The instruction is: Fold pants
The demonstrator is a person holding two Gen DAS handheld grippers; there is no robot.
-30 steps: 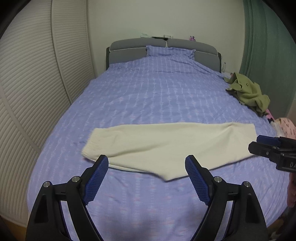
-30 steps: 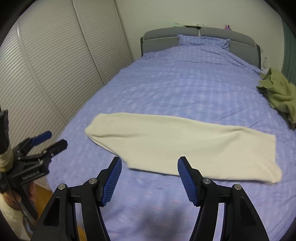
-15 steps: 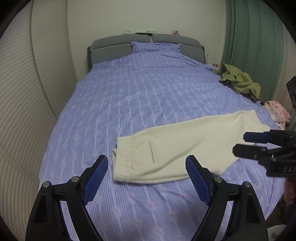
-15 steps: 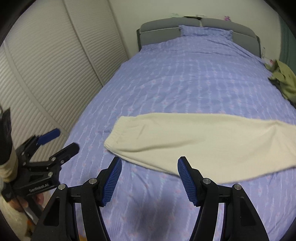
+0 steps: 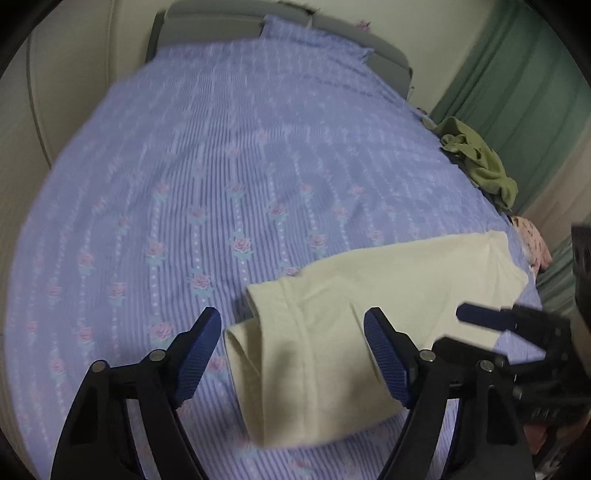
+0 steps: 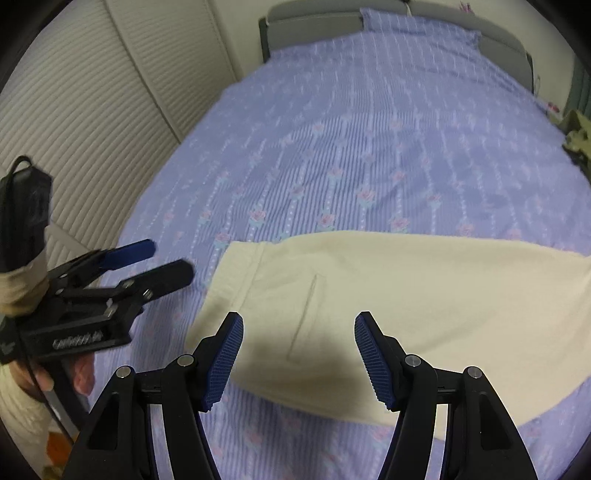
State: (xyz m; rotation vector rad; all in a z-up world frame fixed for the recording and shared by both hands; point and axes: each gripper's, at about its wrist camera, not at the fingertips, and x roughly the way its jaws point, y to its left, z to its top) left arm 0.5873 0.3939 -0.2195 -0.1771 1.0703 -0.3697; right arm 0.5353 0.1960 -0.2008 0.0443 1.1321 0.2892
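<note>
Cream pants [image 5: 373,291], folded lengthwise, lie across the near part of the bed, also seen in the right wrist view [image 6: 424,295]. Their waistband end points left. My left gripper [image 5: 293,350] hovers just above that end; its jaws are closing with the cloth below and between them, and the pads do not press on it. My right gripper [image 6: 297,354] hangs open over the pants a little further in, near a pocket slit [image 6: 303,317]. Each gripper shows in the other's view: the right one [image 5: 480,332], the left one [image 6: 162,266].
The bed has a purple flowered cover [image 6: 351,147] and a grey headboard [image 6: 314,26]. A green garment [image 5: 480,162] and a pink cloth [image 5: 532,240] lie at the bed's right edge. Slatted wardrobe doors [image 6: 92,110] stand to the left, a green curtain [image 5: 517,85] to the right.
Both grippers have dropped and swung toward the waistband end of the pants, which now fills the lower frames. The left jaws have narrowed slightly. The pants lie as before.
</note>
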